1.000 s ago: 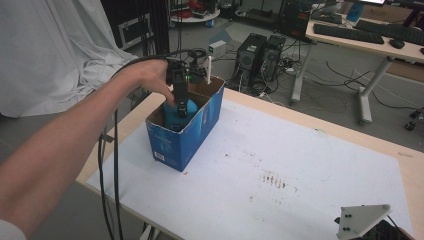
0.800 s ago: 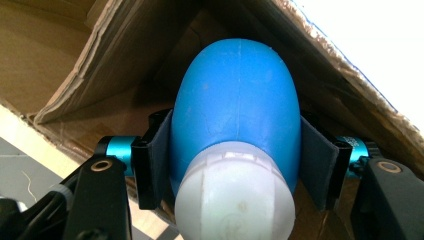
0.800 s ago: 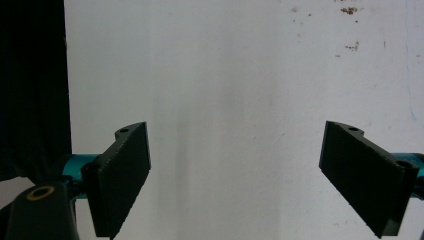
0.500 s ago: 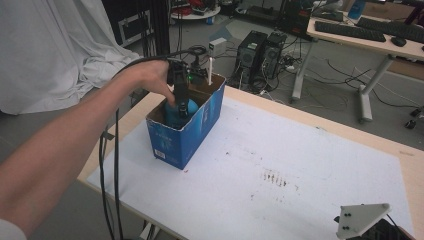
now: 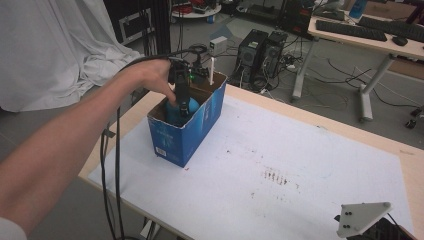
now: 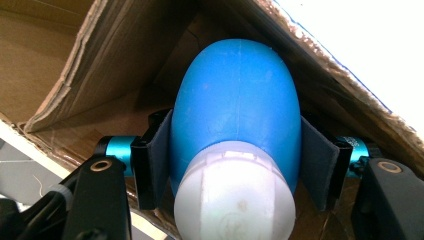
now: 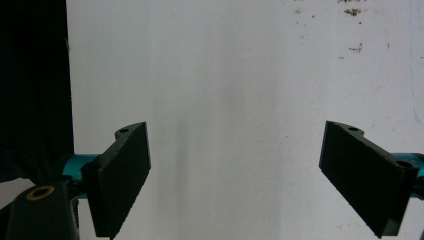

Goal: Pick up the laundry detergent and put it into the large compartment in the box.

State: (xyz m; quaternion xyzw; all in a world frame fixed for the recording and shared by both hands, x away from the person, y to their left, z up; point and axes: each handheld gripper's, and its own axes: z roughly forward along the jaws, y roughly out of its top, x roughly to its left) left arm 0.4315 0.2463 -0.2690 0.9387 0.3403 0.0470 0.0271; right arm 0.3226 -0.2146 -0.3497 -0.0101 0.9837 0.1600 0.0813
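A blue bulb-shaped object [image 6: 235, 105] with a white end cap stands inside a blue cardboard box [image 5: 187, 137] at the table's far left. My left gripper [image 6: 235, 155] reaches down into the box and is shut on the object, one pad pressed on each side of its blue body. From the high view, the left gripper [image 5: 182, 102] and the blue object [image 5: 190, 106] show just above the box rim, with a hand on top. My right gripper [image 7: 235, 170] is open over the white sheet with nothing between its pads. Its grey plate [image 5: 362, 218] sits at the near right corner.
A white sheet [image 5: 280, 165] with small dark stains covers the wooden table [image 5: 410, 155]. The box's brown inner flaps [image 6: 85, 65] crowd close around the held object. Black cables [image 5: 110, 165] hang off the table's left edge. Desks and computers stand beyond on the floor.
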